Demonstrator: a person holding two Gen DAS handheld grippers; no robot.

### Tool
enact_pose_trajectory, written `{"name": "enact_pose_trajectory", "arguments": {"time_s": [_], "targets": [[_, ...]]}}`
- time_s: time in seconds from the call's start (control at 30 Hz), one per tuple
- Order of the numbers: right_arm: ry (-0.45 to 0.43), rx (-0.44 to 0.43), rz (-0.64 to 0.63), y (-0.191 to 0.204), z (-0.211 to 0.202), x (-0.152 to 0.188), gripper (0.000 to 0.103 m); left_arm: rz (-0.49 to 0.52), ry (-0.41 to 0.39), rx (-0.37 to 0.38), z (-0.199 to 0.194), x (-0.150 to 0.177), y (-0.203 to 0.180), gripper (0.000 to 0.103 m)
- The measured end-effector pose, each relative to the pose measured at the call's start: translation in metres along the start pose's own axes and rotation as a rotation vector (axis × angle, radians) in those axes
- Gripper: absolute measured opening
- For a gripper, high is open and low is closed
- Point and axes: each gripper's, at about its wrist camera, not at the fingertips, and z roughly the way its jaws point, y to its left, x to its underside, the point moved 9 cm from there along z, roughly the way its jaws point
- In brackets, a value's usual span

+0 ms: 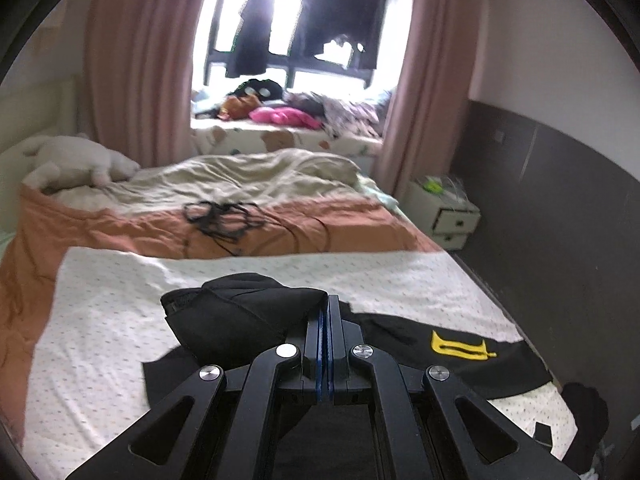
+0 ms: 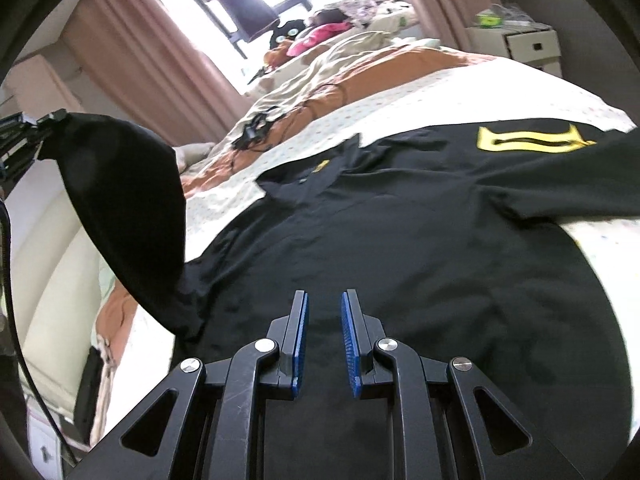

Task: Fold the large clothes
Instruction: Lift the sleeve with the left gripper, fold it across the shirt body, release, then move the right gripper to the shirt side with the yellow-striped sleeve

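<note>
Our left gripper [image 1: 328, 304] pinches a sleeve [image 1: 224, 312] of the black shirt [image 2: 400, 240], lifted clear; our right gripper [image 2: 324, 304] hovers spread over its lower body. We see the shirt lying flat on the dotted sheet [image 1: 100, 320], collar toward the window [image 1: 296, 20]. Only the right wrist view shows the whole torso.

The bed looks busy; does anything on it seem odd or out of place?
Yes: a tangle of black cables lies loose on the orange blanket, beyond the black shirt. One shirt sleeve is lifted off the bed, pinched in the left gripper; that belongs to the folding.
</note>
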Motion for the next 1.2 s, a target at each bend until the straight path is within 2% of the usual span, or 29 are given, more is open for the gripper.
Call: {"name": "enact_pose_trajectory", "arguments": {"time_s": [0.13,0.23,0.27,0.33,0.4,0.43,0.47,0.53,0.6,0.73,0.77,0.87,0.9,1.03,1.1,1.2], "targets": [[-0.006,0.023,0.037,-0.035,-0.012,0.002,0.018,0.023,0.053,0.037,0.038,0.018,-0.036,0.0],[-0.012,0.044,0.073,-0.062,-0.021,0.005,0.018,0.028,0.117,0.116,0.061,0.038,-0.065,0.0],[-0.013,0.048,0.081,-0.067,-0.021,0.006,0.018,0.031,0.143,0.133,0.068,0.046,-0.073,0.003],[-0.01,0.057,0.102,-0.081,-0.023,0.009,0.018,0.05,0.24,0.183,0.084,0.074,-0.089,0.021],[-0.003,0.068,0.113,-0.091,-0.022,0.01,0.018,0.064,0.318,0.201,0.096,0.1,-0.096,0.081],[0.003,0.074,0.118,-0.095,-0.022,0.012,0.019,0.073,0.328,0.2,0.097,0.113,-0.097,0.09],[0.01,0.077,0.123,-0.097,-0.021,0.014,0.021,0.081,0.319,0.2,0.096,0.121,-0.095,0.096],[0.018,0.084,0.124,-0.1,-0.02,0.016,0.027,0.098,0.327,0.193,0.092,0.137,-0.086,0.096],[0.018,0.091,0.111,-0.097,-0.02,0.017,0.028,0.092,0.347,0.161,0.089,0.152,-0.065,0.096],[0.03,0.099,0.078,-0.085,-0.012,0.014,0.028,0.058,0.335,0.091,0.078,0.16,-0.017,0.096],[0.035,0.103,0.064,-0.08,-0.009,0.013,0.032,0.042,0.332,0.071,0.076,0.16,-0.002,0.096],[0.048,0.112,0.022,-0.064,0.0,0.012,0.057,-0.02,0.32,0.019,0.062,0.167,0.044,0.096],[0.049,0.118,0.008,-0.059,0.004,0.012,0.062,-0.035,0.319,0.004,0.059,0.17,0.056,0.096],[0.076,0.126,-0.057,-0.031,0.025,0.009,0.068,-0.09,0.318,-0.053,0.043,0.188,0.108,0.093],[0.095,0.145,-0.094,-0.019,0.04,0.008,0.075,-0.116,0.316,-0.069,0.037,0.196,0.127,0.089],[0.112,0.175,-0.165,-0.002,0.058,0.009,0.075,-0.147,0.32,-0.104,0.031,0.209,0.156,0.083]]}}
